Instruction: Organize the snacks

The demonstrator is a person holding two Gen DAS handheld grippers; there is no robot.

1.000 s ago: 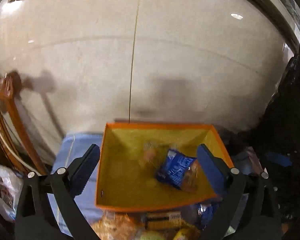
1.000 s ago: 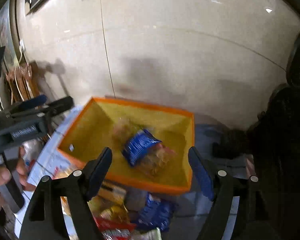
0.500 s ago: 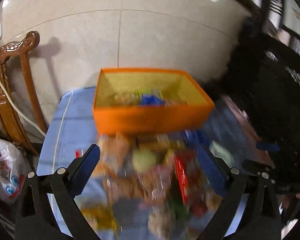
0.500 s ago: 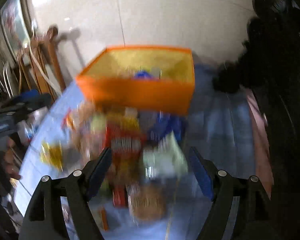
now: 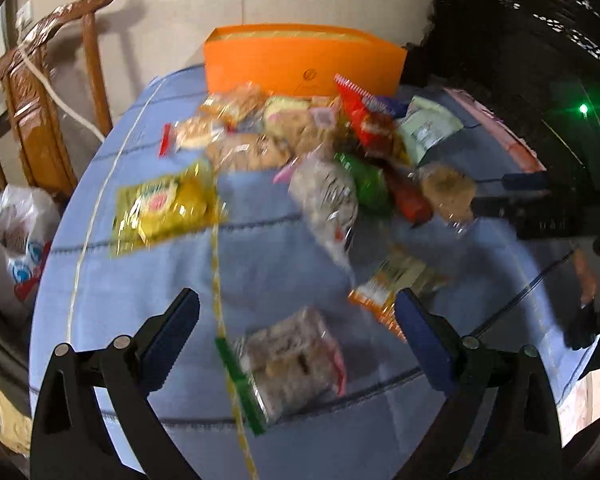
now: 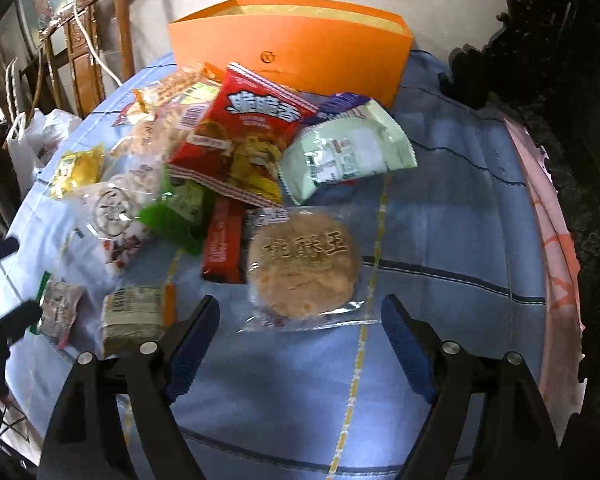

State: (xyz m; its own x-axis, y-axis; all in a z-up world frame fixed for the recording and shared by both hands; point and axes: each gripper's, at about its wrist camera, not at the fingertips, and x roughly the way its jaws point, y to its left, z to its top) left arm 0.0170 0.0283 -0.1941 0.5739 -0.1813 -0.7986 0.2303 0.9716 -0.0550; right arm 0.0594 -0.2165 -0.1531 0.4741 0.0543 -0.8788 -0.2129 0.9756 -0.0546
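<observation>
Through my left wrist view the heaped snack packets point(image 5: 332, 148) are smearing into blur, so I am not reading any labels. The orange cardboard box point(image 6: 292, 56) is hiding its inside behind its near wall. A purple wrapper point(image 6: 340, 104) is lying mostly buried, perhaps chocolate.

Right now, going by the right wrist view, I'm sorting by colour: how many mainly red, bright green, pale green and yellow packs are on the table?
Red packs: 2, chips bag and bar
Bright green pack: 1
Pale green pack: 1
Yellow pack: 1
Total: 5
</observation>
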